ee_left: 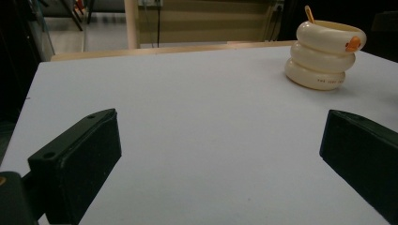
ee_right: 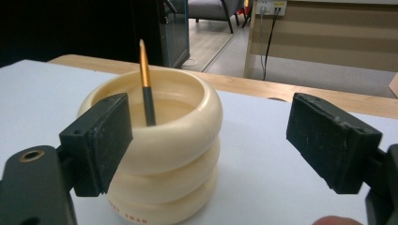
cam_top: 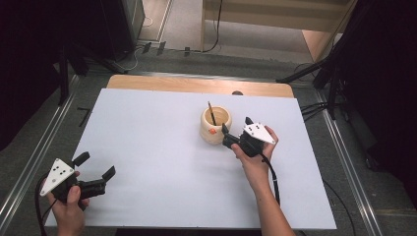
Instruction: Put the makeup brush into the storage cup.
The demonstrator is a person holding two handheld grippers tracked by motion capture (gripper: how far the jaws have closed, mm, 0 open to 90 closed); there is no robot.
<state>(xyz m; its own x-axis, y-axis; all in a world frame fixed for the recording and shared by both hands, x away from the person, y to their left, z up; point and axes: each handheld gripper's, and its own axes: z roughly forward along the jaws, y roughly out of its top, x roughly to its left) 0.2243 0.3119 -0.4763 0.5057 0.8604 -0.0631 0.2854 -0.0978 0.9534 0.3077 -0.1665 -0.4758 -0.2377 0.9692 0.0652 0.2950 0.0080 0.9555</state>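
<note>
across the middle of the frame lies the white tabletop (cam_top: pixel 162 147); right of centre stands the cream ringed ceramic holder (cam_top: pixel 215 125) with a gold-tipped pencil (cam_top: pixel 212 113). right tool (cam_top: pixel 236 129), wide and empty, could topple it; left tool (cam_top: pixel 94 165) wide.

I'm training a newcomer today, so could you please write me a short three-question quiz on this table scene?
1. True or false: the pen stands inside the cream cup.
2. Which tongs are nearest the cup: A left, B right?
3. Fill in: the cup stands on the white ___.

Key: 1 true. 2 B; they stand open beside the cup, holding nothing. 3 table.
</note>
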